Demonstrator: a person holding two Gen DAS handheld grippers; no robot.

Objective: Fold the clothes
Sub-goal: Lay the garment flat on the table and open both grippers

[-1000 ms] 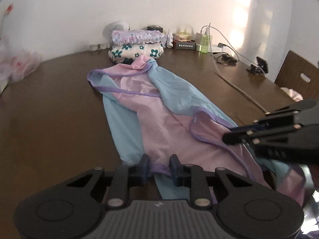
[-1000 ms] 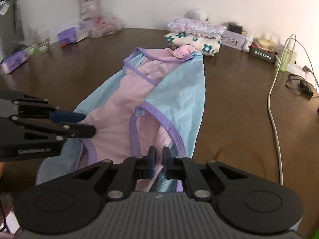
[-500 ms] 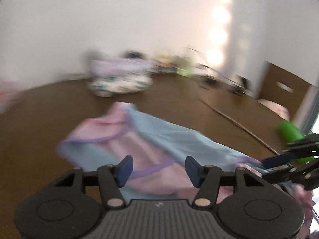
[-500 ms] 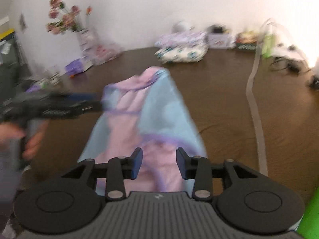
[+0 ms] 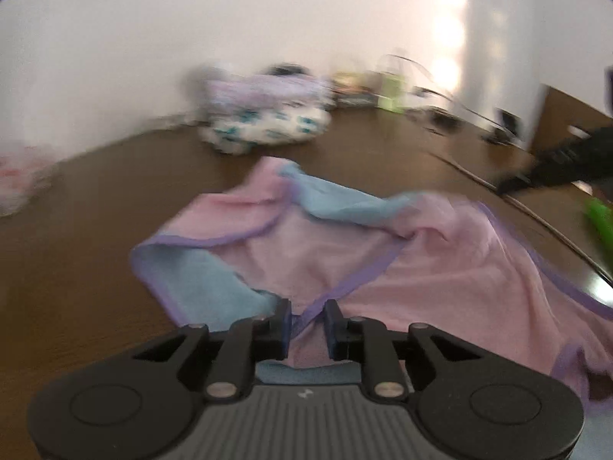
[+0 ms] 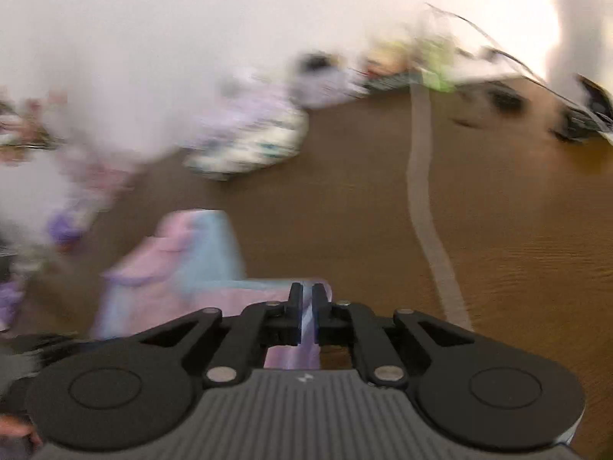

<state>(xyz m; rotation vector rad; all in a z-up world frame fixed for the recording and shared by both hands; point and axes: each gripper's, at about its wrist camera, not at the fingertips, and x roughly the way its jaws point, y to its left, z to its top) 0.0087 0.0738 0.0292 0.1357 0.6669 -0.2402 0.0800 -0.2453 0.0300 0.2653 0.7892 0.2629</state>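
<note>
table: brown wood | on it: garment, folded clothes, cable

Pink-and-blue mesh garment on brown wooden table, folded floral clothes stack behind, white cable rightward

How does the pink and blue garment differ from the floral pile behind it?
The garment lies rumpled and spread over the near table; the floral pile sits compact and stacked near the wall. The garment is plain pink and blue with purple edges; the pile is white with teal flowers, with lilac cloth on top. Both rest on the brown table.
</note>
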